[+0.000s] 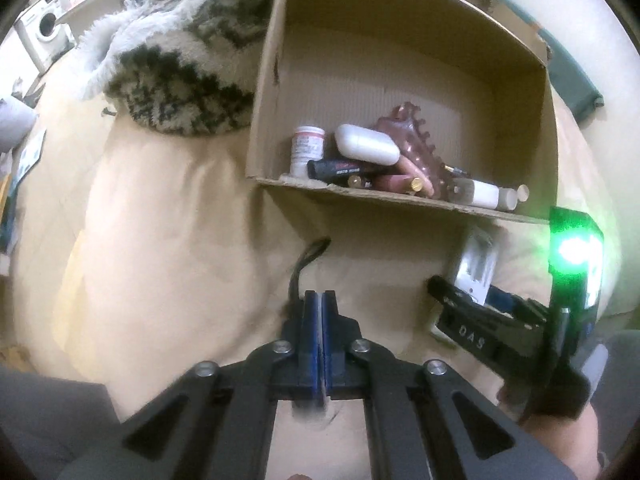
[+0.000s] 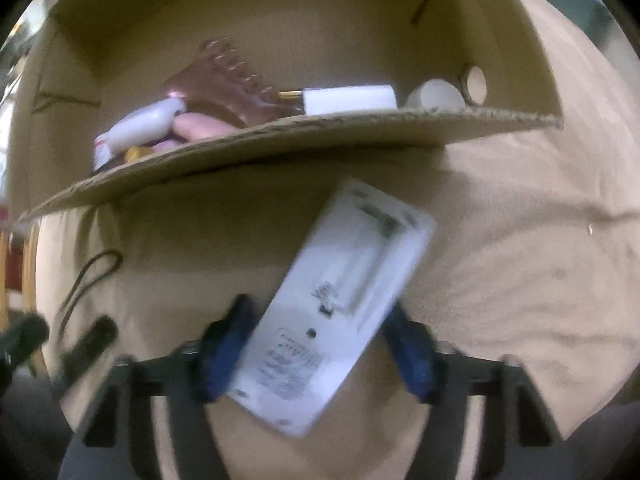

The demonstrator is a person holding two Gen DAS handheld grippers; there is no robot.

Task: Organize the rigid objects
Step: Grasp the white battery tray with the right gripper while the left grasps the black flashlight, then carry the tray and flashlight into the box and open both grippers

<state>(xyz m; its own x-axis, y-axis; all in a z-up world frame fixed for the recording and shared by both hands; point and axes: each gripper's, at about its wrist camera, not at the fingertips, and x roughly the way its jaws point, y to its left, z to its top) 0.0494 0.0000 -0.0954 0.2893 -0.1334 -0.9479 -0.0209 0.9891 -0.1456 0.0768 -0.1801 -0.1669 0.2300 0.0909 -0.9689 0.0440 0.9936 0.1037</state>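
An open cardboard box [image 1: 400, 197] [image 2: 320, 128] stands on the beige bedsheet [image 1: 160, 240]. It holds a white case [image 1: 366, 144], a pill bottle [image 1: 306, 148], a brown claw clip [image 1: 412, 136] [image 2: 224, 80], tubes and small bottles. In front of the box lies a flat white package [image 2: 332, 304] [image 1: 476, 260]. My right gripper [image 2: 316, 352] [image 1: 464, 300] points down over it, its blue pads against the package's two long edges. My left gripper [image 1: 322, 300] is shut. A thin black cord loop [image 1: 308, 256] [image 2: 88, 276] runs out from beside its tips; whether it is pinched I cannot tell.
A shaggy grey and white blanket [image 1: 180, 60] is heaped left of the box. A green cushion [image 1: 572, 68] lies behind the box on the right. A washing machine [image 1: 44, 28] stands far off at the left. Papers [image 1: 24, 160] lie at the bed's left edge.
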